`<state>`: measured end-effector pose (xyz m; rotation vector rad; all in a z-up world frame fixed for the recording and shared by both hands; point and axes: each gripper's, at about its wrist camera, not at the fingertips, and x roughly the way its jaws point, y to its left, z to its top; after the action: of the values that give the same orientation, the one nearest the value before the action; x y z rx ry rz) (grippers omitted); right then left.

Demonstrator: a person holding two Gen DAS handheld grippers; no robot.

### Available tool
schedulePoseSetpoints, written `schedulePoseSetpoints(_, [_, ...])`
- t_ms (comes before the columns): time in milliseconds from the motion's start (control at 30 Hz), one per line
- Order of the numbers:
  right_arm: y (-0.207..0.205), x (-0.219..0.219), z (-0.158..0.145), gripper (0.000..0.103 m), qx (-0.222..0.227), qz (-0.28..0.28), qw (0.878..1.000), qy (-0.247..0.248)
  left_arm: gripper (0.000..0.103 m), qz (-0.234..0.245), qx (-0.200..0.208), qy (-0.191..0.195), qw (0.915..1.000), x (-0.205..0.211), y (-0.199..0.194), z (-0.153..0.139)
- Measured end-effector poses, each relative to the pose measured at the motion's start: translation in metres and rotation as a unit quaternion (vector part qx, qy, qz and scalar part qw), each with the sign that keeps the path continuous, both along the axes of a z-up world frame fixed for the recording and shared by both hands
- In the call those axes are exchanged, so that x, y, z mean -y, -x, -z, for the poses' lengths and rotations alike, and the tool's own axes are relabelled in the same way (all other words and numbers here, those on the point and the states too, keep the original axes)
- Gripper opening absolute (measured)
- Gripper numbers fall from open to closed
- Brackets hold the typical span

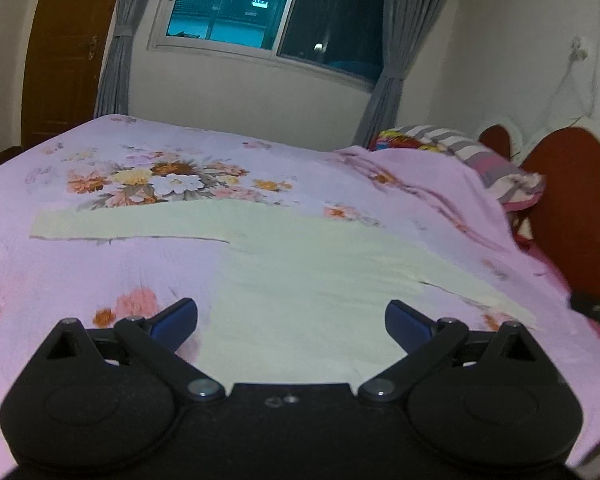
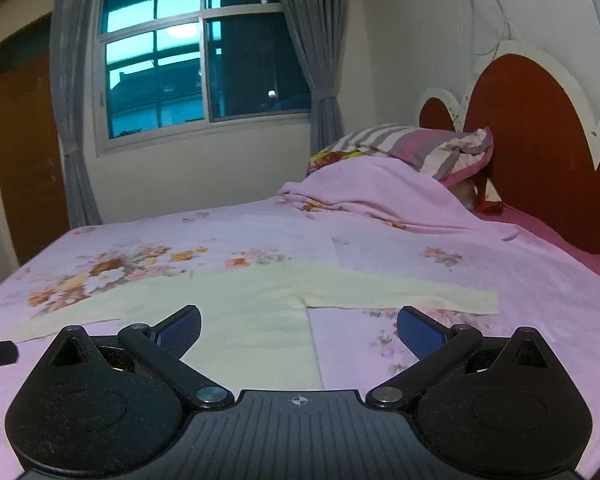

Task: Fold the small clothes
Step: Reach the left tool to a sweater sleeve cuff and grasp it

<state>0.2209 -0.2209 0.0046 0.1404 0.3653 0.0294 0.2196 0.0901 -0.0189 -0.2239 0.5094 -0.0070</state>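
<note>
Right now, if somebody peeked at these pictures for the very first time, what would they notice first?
Probably the pale yellow shirt lying flat with its sleeves spread out, in the middle of the pink flowery bedsheet. Then the left gripper and right gripper, low over the shirt's near edge with jaws wide open, holding nothing. Behind stand the red headboard and a dark window.

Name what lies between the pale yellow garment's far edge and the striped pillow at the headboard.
In the right wrist view, only the floral pink bedsheet lies between the pale yellow garment and the striped pillow, bunched into a mound just before the pillow.
</note>
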Motion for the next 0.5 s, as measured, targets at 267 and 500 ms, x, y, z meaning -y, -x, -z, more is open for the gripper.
schedulePoseSetpoints(267, [-0.103, 0.021, 0.040, 0.103, -0.023, 0.032, 0.999, 0.020, 0.098, -0.090, -0.049, 0.062, 0.9928, -0.142, -0.135, 0.067])
schedulePoseSetpoints(500, [-0.181, 0.051, 0.087, 0.103, -0.055, 0.077, 0.995, 0.030, 0.097, -0.219, -0.040, 0.254, 0.9412, -0.302, -0.178, 0.158])
